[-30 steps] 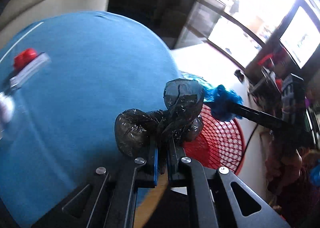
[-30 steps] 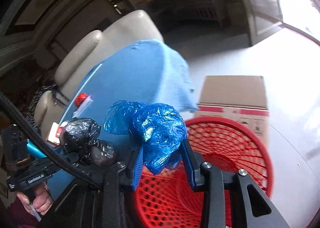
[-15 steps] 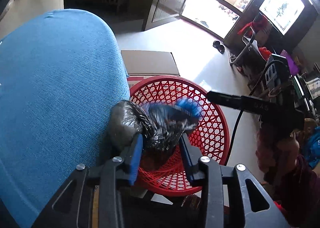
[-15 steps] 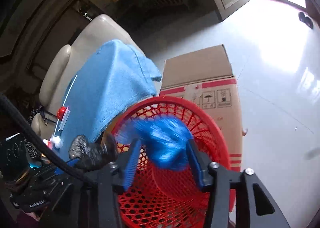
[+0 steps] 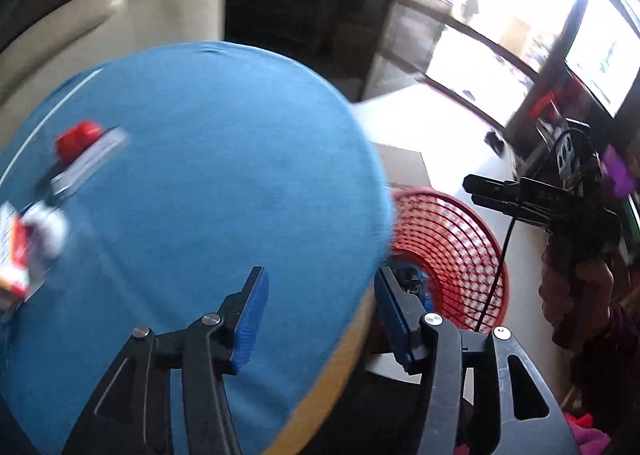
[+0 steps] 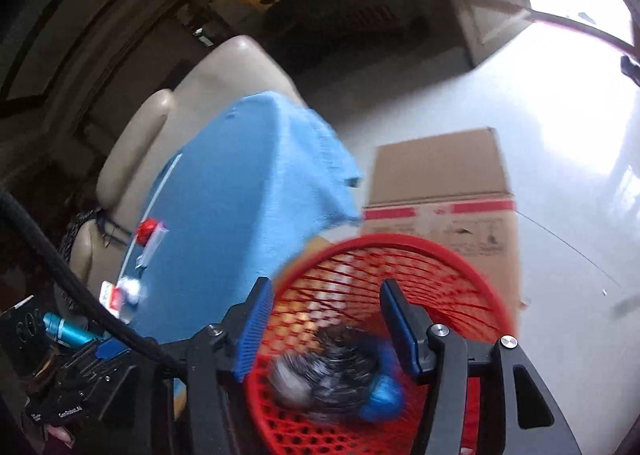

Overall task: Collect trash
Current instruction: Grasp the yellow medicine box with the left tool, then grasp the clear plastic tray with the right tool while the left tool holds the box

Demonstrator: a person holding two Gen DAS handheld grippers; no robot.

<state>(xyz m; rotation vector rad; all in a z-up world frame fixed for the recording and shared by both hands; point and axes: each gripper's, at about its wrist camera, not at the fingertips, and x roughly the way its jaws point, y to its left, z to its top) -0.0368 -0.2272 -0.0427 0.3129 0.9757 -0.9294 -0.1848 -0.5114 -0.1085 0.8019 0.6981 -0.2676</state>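
The left hand-held gripper (image 5: 318,295) stands spread with nothing between its blue pads; its jaws have just been opening. It hangs over the near rim of the round surface covered in blue cloth (image 5: 208,183), one finger above the cloth and the other past the edge, where a tan strip of the surface's rim shows beneath the cloth.

The right hand-held gripper (image 6: 326,313) is also spread and empty, after its jaws opened and then nearly stopped, and it sits right above the mouth of the red plastic mesh basket (image 6: 460,275). Down inside the basket lie the crumpled black plastic bag (image 6: 332,371) and, touching it, the crumpled blue plastic bag (image 6: 382,395), both blurred. The basket stands on the pale floor (image 6: 560,159) just beside the surface's edge, with a flat brown cardboard box with a red stripe (image 6: 440,183) right behind it.

On the far left part of the cloth, well apart from both grippers, lie a small red cap-like piece (image 5: 78,135) against a clear wrapper (image 5: 90,163), and near the edge a red and white packet (image 5: 16,251) with a white crumpled scrap (image 5: 48,227) beside it. The middle of the cloth is bare. A cream sofa (image 5: 120,15) stands behind the surface, and open floor stretches toward the bright windows.
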